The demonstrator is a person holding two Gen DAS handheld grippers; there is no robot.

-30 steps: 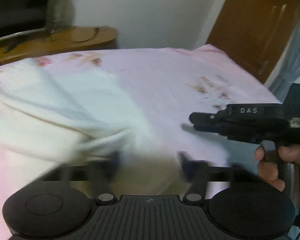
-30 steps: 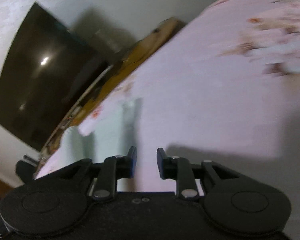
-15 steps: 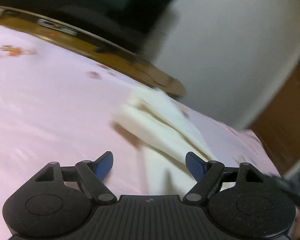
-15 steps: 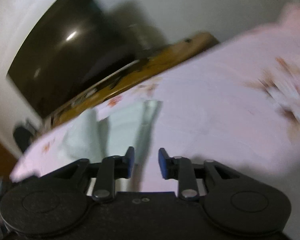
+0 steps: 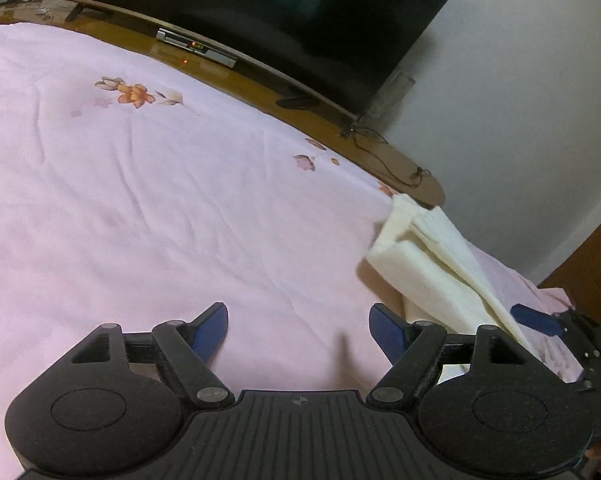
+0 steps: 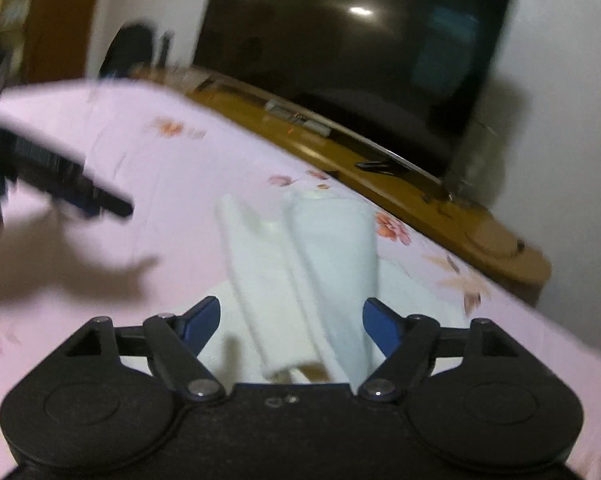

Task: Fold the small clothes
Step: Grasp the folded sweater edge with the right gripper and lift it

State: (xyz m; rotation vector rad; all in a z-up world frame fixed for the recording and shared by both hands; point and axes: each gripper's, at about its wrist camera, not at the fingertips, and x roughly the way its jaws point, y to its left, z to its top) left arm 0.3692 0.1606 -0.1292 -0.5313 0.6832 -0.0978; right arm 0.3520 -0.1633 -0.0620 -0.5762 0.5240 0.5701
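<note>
left gripper (image 5: 298,330) jaws apart, empty | right gripper (image 6: 290,322) jaws apart, straddling white garment (image 6: 300,264) lying folded on pink bedsheet (image 5: 160,200) | risk: closing snags top layer only, fold slumps open

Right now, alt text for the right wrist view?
A folded white cloth lies on a pink floral bedsheet, directly ahead of the right gripper, whose blue-padded jaws stand open and empty. The left gripper shows blurred at the left, and a dark TV on a wooden stand sits behind.
</note>
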